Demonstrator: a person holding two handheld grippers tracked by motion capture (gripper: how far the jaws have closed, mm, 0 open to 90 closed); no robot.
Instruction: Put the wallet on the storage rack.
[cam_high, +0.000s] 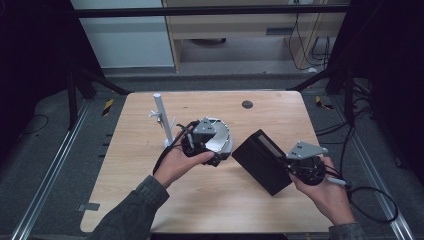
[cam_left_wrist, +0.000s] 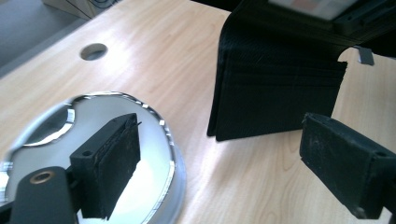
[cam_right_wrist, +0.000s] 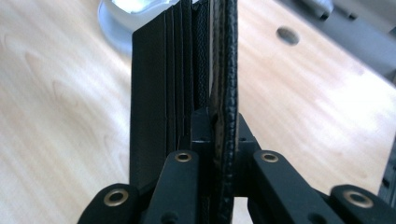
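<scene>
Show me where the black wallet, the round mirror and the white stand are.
black wallet (cam_high: 262, 161), high view, on its flat outer cover.
round mirror (cam_left_wrist: 154, 154), left gripper view, on the glass near its right rim.
white stand (cam_high: 163, 120), high view, midway up its upright post.

Your left gripper holds its fingers wide apart; your right gripper has its fingers clamped tight.

I see the worktop as pale wood grain, smooth with a soft sheen; the wallet as black grained leather, matt; the round dish as mirror-bright polished metal; my fingers as rough matt black plastic
</scene>
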